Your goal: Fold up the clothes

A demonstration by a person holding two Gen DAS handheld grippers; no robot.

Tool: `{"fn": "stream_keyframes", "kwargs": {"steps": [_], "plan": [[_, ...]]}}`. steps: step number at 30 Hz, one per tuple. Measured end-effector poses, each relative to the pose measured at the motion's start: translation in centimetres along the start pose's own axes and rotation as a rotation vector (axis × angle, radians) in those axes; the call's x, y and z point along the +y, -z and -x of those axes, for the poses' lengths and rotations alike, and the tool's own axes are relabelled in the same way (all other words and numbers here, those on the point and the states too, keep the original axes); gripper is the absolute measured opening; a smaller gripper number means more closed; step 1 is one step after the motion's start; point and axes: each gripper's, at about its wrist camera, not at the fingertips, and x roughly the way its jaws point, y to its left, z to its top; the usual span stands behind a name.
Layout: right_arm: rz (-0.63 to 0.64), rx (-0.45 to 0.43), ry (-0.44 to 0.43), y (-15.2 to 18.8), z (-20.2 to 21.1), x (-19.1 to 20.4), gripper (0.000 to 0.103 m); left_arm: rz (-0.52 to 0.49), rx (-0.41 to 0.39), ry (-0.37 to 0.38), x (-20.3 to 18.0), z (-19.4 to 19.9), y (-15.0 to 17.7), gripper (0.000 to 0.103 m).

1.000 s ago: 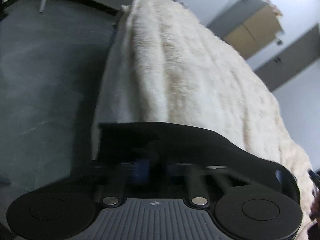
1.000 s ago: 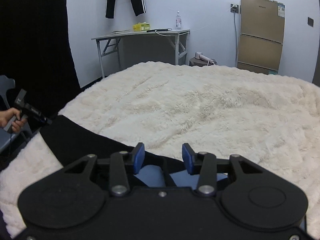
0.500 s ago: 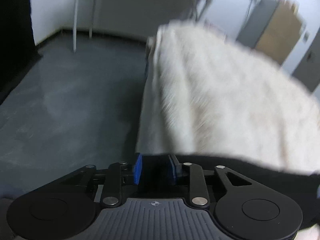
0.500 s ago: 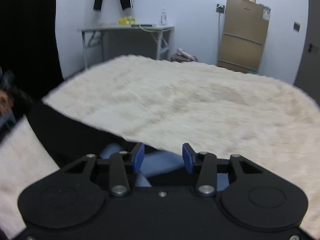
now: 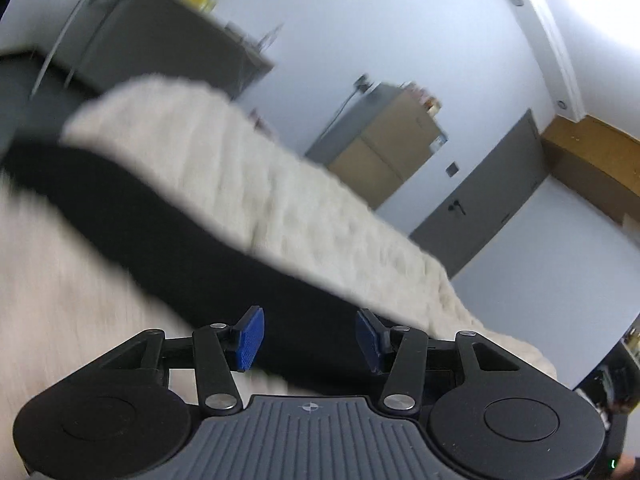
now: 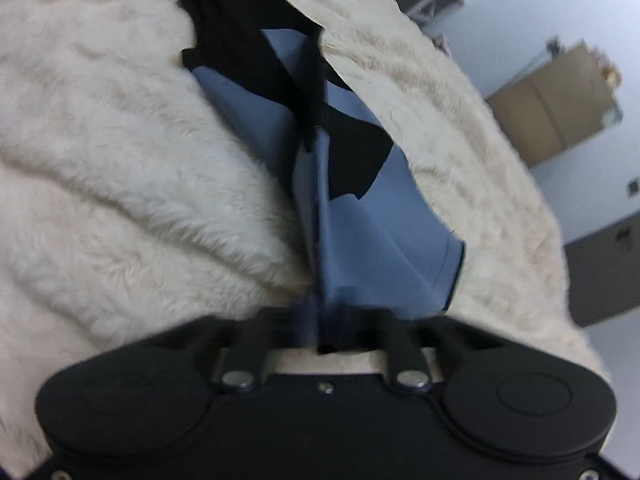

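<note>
Left gripper (image 5: pixel 306 338): jaws stood apart, blue pads (image 5: pixel 249 338) visible on both sides, nothing between them. The black part of the garment (image 5: pixel 160 236) lay directly ahead of the pads, stretched as a dark band across the furry cream blanket (image 5: pixel 280 208) covering the bed. View was motion-blurred and tilted.

Right gripper (image 6: pixel 320 332): jaws drawn together, clamped on a vertical fold of the garment's blue fabric (image 6: pixel 360 248). Pads themselves blurred and mostly hidden by the cloth. From the clamp the blue fabric ran away from the camera, bunched into ridges, with black panels (image 6: pixel 256 52) overlapping it farther out. Garment lay in a furrow of the blanket (image 6: pixel 100 160), pile standing up on both sides of it.

Background, left wrist view: a brown cabinet (image 5: pixel 384 148) against the far wall, a grey door (image 5: pixel 480 200) to its right, a grey folding table (image 5: pixel 160 32) at the upper left beyond the bed. Right wrist view showed the same cabinet (image 6: pixel 556 108) past the far edge of the bed.
</note>
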Motion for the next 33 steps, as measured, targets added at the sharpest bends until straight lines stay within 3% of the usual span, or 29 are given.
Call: {"fn": "stream_keyframes", "kwargs": {"steps": [3, 6, 7, 8, 10, 12, 15, 17, 18, 20, 22, 23, 25, 30, 31, 32, 33], "plan": [[-0.041, -0.024, 0.019, -2.1, 0.3, -4.6, 0.005, -0.101, 0.024, -0.029, -1.1, 0.9, 0.2, 0.044], [-0.124, 0.016, 0.024, -5.6, -2.0, -11.6, 0.006, -0.057, 0.004, -0.009, 0.5, 0.8, -0.4, 0.044], [-0.134, 0.044, 0.033, -6.3, -3.3, -12.9, 0.009, -0.041, -0.001, -0.010, 0.7, 0.6, -0.3, 0.044], [-0.142, 0.078, 0.071, -7.0, -5.3, -14.1, 0.024, -0.036, 0.001, -0.015, 0.5, 0.7, -0.4, 0.044], [-0.152, 0.166, 0.191, -7.8, -9.1, -15.3, 0.042, -0.041, 0.003, -0.022, 0.4, 0.9, -0.5, 0.044], [-0.158, 0.221, 0.274, -7.7, -10.3, -15.4, 0.041, -0.067, 0.012, -0.027, -0.1, 1.2, -0.4, 0.044], [-0.321, 0.201, 0.337, -6.9, -8.3, -15.9, 0.049, -0.081, 0.030, -0.017, 0.1, 1.1, -0.1, 0.044], [-0.571, 0.141, 0.361, -4.9, -4.8, -16.7, 0.058, -0.099, 0.049, -0.004, -0.2, 0.9, 0.1, 0.044], [-0.727, 0.099, 0.325, -3.4, -3.2, -17.0, 0.058, -0.106, 0.055, -0.001, -0.3, 0.7, 0.2, 0.044], [-1.103, -0.054, 0.116, 1.2, -0.2, -16.1, 0.058, -0.108, 0.077, 0.009, -0.4, 0.2, 0.4, 0.044], [-1.318, -0.135, -0.025, 4.1, -0.4, -13.6, 0.057, -0.111, 0.097, 0.014, -0.5, 0.0, 0.6, 0.044], [-1.412, -0.164, -0.087, 5.4, -0.7, -12.3, 0.052, -0.113, 0.102, 0.015, -0.5, 0.0, 0.6, 0.044], [-1.478, -0.156, -0.141, 6.1, -2.7, -10.6, 0.048, -0.125, 0.127, 0.013, -0.6, 0.0, 1.0, 0.044], [-1.565, -0.102, -0.047, 6.5, -7.5, -9.4, 0.039, -0.139, 0.144, 0.016, -1.0, 0.6, 1.4, 0.044], [-1.579, -0.123, -0.045, 6.4, -7.4, -9.5, 0.030, -0.138, 0.144, 0.016, -1.0, 0.7, 1.5, 0.044], [-1.577, -0.168, -0.042, 6.1, -6.9, -9.8, 0.014, -0.141, 0.143, 0.015, -1.1, 0.7, 1.6, 0.044], [-1.552, -0.200, -0.029, 5.6, -6.1, -10.3, 0.009, -0.149, 0.141, 0.010, -1.2, 0.8, 1.7, 0.044]]}}
